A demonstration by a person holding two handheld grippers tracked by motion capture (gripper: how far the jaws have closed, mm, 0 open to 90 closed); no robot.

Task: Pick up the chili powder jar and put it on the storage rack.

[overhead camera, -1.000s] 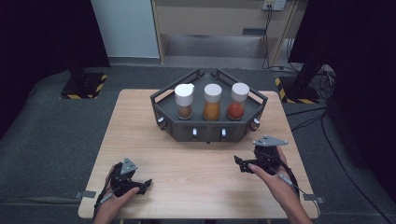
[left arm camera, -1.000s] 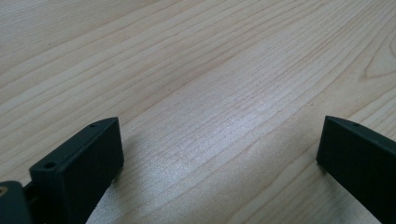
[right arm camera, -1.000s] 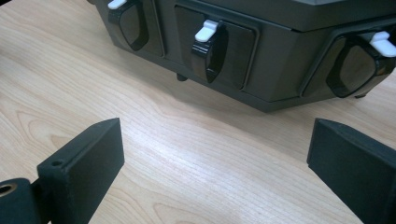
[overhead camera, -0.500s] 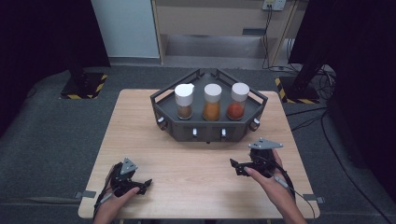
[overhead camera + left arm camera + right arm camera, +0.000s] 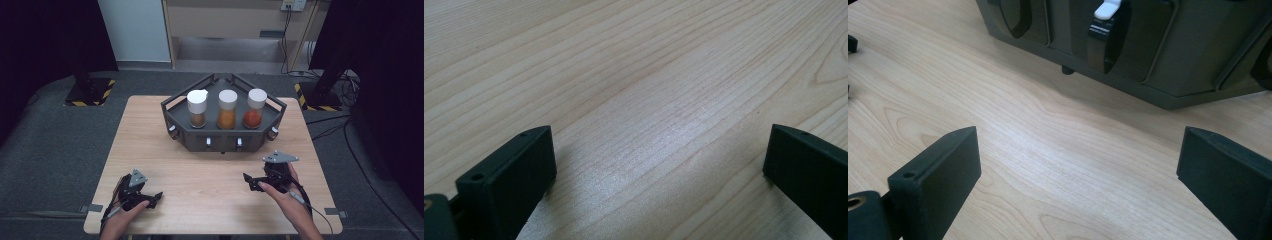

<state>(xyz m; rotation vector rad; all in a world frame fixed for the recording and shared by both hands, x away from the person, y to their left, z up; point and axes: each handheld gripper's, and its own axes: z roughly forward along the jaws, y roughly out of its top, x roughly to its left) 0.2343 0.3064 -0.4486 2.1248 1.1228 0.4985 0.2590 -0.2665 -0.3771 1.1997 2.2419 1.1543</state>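
A dark grey angular rack (image 5: 175,116) stands at the back middle of the wooden table (image 5: 210,170). In it stand three white-capped jars: brown spice (image 5: 197,109), orange spice (image 5: 227,110) and red spice (image 5: 253,110). My left gripper (image 5: 155,198) rests near the table's front left corner, open, with bare wood between its jaws (image 5: 659,150). My right gripper (image 5: 250,181) is held low over the front right of the table, open, pointing left. In the right gripper view the rack's front wall (image 5: 1193,60) with a white-tipped black lever (image 5: 1105,30) lies ahead of the gripper (image 5: 1078,155).
Small white knobs (image 5: 208,142) line the rack's front wall. Around the table lie grey carpet, black stands with yellow-striped bases (image 5: 90,92), and cables (image 5: 345,85) at the right. A pale cabinet (image 5: 230,20) stands behind.
My right gripper has shifted slightly left and toward the front edge. The left gripper has stayed in place.
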